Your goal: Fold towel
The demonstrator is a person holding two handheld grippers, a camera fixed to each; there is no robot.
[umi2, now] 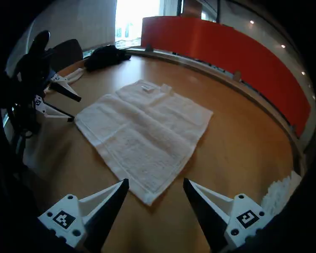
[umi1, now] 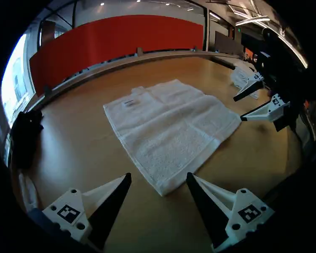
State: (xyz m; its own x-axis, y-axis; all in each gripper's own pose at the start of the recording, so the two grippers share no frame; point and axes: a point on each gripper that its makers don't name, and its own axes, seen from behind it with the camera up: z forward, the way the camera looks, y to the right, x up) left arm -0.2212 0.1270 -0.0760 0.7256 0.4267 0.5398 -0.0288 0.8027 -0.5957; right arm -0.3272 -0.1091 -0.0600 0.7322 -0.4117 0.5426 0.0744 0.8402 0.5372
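A white terry towel [umi1: 170, 126] is laid flat on a wooden table [umi1: 86, 143], judged soft, light and limp, and best taken at the corners before which the left gripper [umi1: 158, 175] and right gripper [umi2: 156, 180] are held, fingers spread wide.

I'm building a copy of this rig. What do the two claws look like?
The left claw and right claw match: two pointed wedge fingers each, white bodies with black inner faces, screw holes, and a square black-and-white marker near each base.
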